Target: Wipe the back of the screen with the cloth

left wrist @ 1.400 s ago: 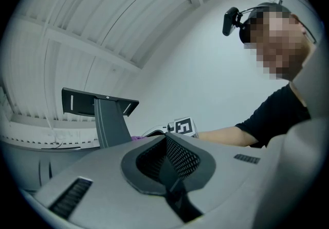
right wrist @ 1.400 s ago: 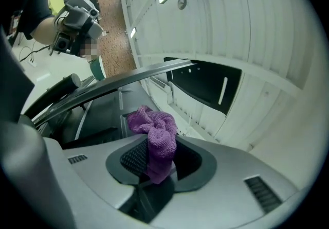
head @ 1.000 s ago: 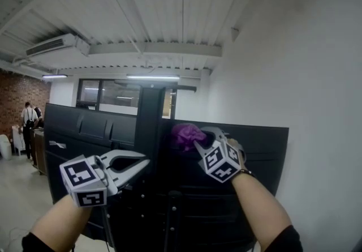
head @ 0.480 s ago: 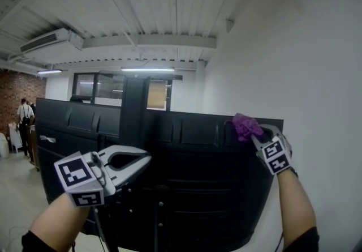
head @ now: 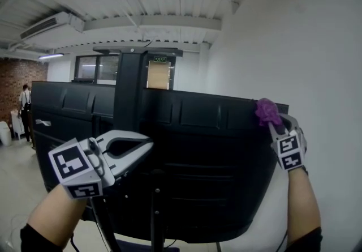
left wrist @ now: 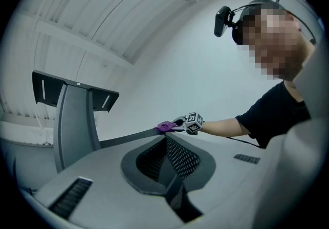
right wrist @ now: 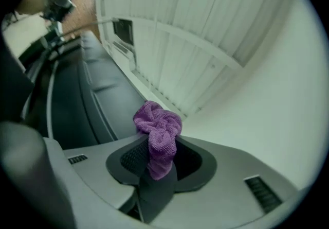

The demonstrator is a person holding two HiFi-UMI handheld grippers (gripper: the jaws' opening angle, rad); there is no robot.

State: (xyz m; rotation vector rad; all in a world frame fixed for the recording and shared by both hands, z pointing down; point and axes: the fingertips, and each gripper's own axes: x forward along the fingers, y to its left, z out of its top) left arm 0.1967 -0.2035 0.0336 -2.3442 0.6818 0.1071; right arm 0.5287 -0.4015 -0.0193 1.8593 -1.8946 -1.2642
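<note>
Purple cloth [head: 266,110] at the screen's [head: 198,154] upper-right corner
Right gripper [head: 274,124] clamps the cloth beside a white wall [head: 317,47]; left gripper [head: 144,149], jaws together and empty, hovers lower left.

Black sleeves [head: 34,240]; the grey left hand-held gripper [head: 144,150] and right hand-held gripper [head: 274,126] bear black-and-white marker cubes [head: 70,173].

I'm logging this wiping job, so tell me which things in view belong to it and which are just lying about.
Belongs to the job:
- purple cloth, clamped in the right gripper
- back of the black screen, with the cloth at its top right corner

Just about:
- left gripper, shut, holding nothing
- air conditioner
- brick wall
- person standing far off
</note>
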